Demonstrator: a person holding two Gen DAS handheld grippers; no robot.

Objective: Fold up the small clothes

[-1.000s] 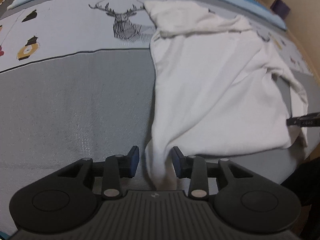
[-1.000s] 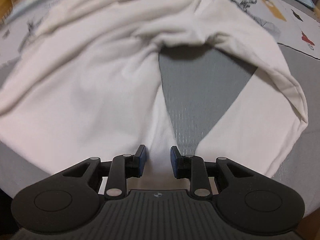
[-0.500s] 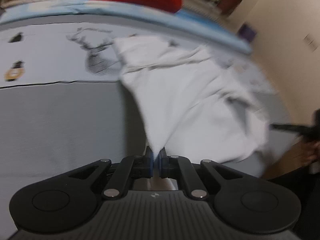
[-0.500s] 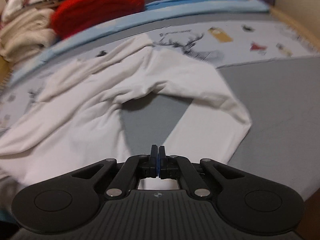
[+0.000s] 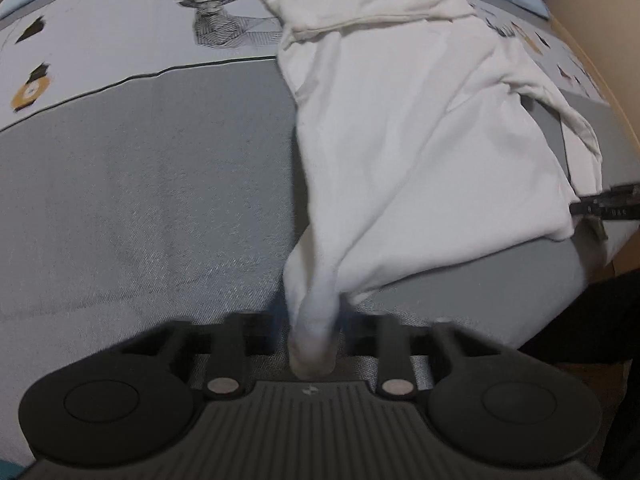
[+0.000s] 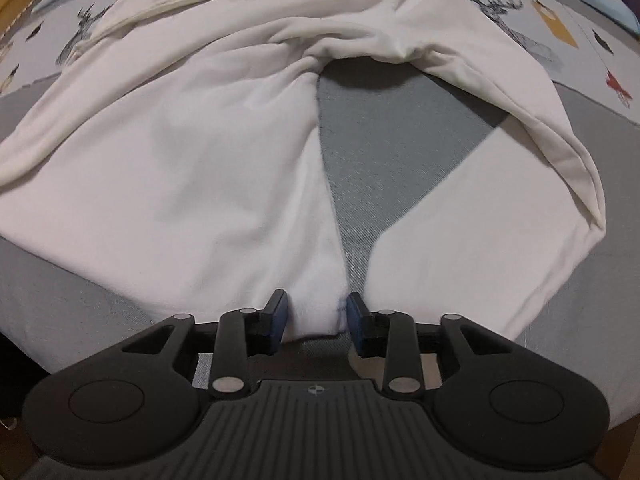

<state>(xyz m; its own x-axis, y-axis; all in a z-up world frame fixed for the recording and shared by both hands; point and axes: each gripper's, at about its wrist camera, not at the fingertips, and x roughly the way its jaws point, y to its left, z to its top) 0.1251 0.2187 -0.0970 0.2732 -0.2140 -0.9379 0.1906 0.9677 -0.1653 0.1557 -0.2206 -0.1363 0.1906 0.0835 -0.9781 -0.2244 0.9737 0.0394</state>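
White garment (image 5: 420, 140) lies spread on the grey bed cover (image 5: 140, 200) (deer print at the far edge), left gripper (image 5: 314, 326) fingers look pinched on its bunched corner though blurred, right gripper (image 6: 316, 314) fingers opening, hem between them, pads clear.

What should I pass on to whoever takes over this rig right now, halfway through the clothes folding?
Left gripper: shut on a bunched edge of the white garment; the view is blurred there.
Right gripper: jaws opening, with a garment corner between the pads but not pinched.
Garment: spread and rumpled on the grey bed cover, its far part over the deer print.
Done: edges picked at, no neat fold visible.
Left: probably smooth it flat, then fold.
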